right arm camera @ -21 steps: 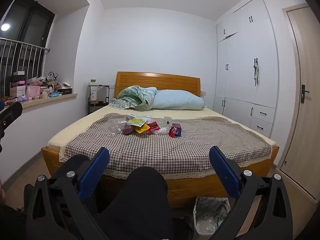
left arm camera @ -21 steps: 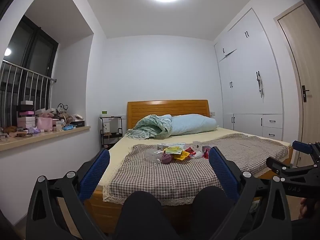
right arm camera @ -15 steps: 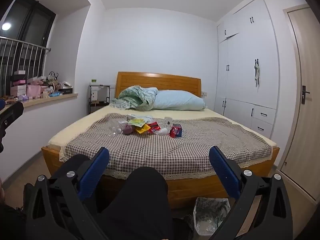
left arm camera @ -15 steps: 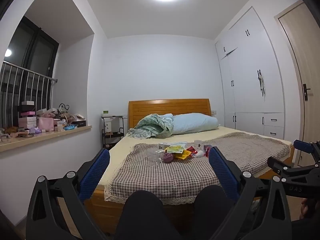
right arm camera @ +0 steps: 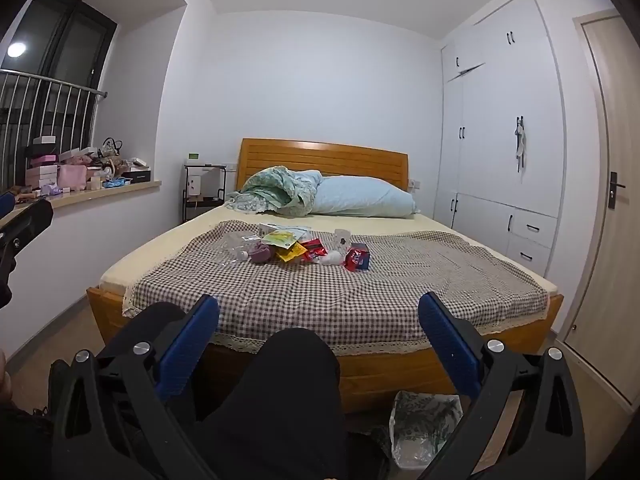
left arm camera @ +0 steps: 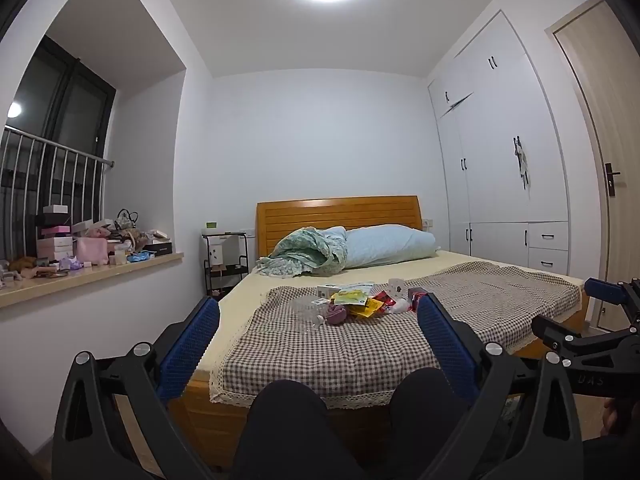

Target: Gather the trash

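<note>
You are holding two grippers, both spread wide and gripping nothing: the left gripper at lower centre of its view, the right gripper likewise. One pile of trash is lying mid-frame on the one checkered cloth covering the one wooden bed. Within it you are seeing one yellow wrapper, one purple wad and one red-blue carton. One lined waste bin is standing at lower right, on the floor. Compared with the earlier frames, the bed is sitting slightly higher in the right view; the trash is lying unchanged.
</note>
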{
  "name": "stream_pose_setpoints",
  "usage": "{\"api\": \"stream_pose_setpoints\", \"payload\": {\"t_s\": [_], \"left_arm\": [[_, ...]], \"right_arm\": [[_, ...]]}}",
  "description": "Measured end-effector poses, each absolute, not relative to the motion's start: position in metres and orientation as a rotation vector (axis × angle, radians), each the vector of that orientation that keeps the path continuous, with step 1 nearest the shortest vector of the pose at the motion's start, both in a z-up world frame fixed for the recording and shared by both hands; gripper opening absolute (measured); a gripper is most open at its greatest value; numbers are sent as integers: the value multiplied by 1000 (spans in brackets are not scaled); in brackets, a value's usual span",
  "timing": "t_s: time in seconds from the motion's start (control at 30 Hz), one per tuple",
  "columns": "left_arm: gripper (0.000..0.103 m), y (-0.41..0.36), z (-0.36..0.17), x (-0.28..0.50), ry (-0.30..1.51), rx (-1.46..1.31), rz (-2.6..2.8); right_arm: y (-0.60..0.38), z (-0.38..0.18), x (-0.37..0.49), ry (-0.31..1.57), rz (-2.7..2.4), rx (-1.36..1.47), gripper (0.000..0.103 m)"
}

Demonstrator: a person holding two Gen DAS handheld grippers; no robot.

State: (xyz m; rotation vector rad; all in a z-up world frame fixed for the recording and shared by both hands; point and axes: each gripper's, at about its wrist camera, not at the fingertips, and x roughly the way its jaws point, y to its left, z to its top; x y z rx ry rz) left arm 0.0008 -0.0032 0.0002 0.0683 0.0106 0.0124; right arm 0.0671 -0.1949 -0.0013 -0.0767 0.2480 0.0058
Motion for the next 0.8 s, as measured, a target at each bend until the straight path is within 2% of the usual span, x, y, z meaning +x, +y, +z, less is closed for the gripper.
{"api": "stream_pose_setpoints", "payload": {"t_s": [0.8], "left_arm": [[96,-8,-5,17,63,66,17]], "right_arm": [[-200,-2,68,247,-13,-72,96]]}}
